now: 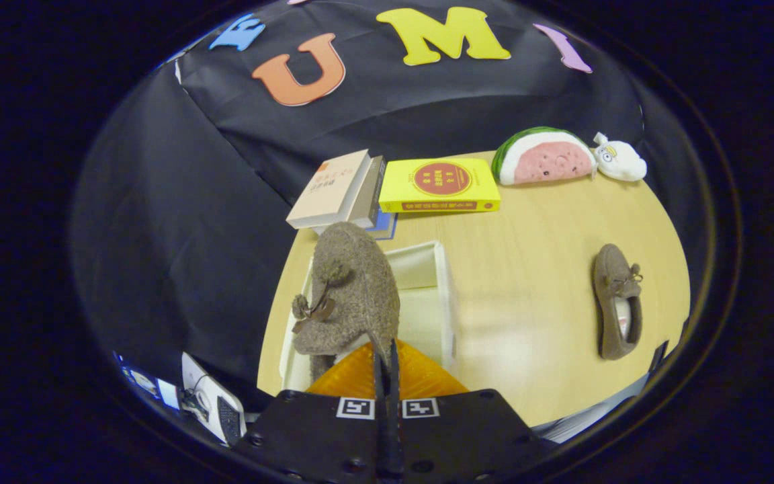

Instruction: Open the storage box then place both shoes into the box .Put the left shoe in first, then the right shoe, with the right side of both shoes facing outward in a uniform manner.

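Note:
A brown fuzzy shoe [350, 289] with a small bow hangs from my gripper [385, 353], whose fingers are pressed together on the shoe's edge. It hovers over the open white storage box [427, 269] on the wooden table, toe pointing away from me. The box's inside shows pale and bare past the shoe. The second brown shoe [617, 299] lies flat on the table well to the right of the box, with its opening toward me.
Behind the box lie stacked books [340, 188] and a yellow book [441, 185]. A watermelon-slice plush [545, 156] and a small white plush [621, 160] sit at the table's far right. The wooden tabletop [528, 269] stretches between box and second shoe.

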Motion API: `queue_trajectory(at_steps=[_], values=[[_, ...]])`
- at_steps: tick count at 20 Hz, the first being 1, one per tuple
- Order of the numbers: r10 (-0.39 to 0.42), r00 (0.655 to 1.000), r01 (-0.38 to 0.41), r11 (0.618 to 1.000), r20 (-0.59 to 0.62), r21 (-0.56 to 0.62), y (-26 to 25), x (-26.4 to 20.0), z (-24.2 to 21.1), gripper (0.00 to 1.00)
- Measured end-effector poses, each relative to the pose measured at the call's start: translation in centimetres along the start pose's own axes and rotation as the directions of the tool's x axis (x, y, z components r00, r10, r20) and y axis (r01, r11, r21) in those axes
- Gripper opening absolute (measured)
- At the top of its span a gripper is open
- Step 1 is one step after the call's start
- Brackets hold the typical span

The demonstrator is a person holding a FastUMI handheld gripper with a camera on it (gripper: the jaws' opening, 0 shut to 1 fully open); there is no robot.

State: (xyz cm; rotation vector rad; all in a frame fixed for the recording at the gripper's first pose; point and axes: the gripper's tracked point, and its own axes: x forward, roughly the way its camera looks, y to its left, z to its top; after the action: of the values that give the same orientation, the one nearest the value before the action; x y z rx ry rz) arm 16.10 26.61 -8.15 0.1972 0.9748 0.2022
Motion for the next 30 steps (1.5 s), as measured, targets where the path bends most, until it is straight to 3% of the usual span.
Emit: queue_trajectory(at_steps=[11, 17, 19, 21, 23, 24, 27, 28, 29, 30], values=[[-0.091, 0.986, 0.100, 0.993, -0.140, 0.060, 2.1, 11.0, -5.7, 0.00], [-0.109, 0.976, 0.115, 0.993, -0.186, 0.023, 2.1, 12.8, -7.0, 0.01], [-0.073, 0.980, 0.079, 0.997, -0.187, 0.020, 2.4, 12.6, -6.9, 0.01], [-0.027, 0.984, 0.031, 0.999, -0.177, 0.020, 2.8, 11.5, -6.5, 0.14], [-0.029, 0.990, 0.027, 1.000, -0.141, -0.013, 2.2, 10.2, -5.5, 0.13], [-0.009, 0.993, 0.007, 1.000, -0.118, -0.018, 2.5, 9.2, -5.0, 0.20], [-0.005, 0.998, 0.000, 0.997, -0.067, -0.074, 1.8, 5.9, -3.8, 0.63], [-0.025, 0.999, 0.021, 0.994, -0.042, -0.103, 1.2, 4.6, -3.1, 0.66], [-0.036, 0.999, 0.033, 0.992, -0.020, -0.126, 0.7, 3.4, -2.8, 0.82], [-0.034, 0.999, 0.032, 0.990, -0.016, -0.136, 0.5, 2.2, -2.8, 0.91]])
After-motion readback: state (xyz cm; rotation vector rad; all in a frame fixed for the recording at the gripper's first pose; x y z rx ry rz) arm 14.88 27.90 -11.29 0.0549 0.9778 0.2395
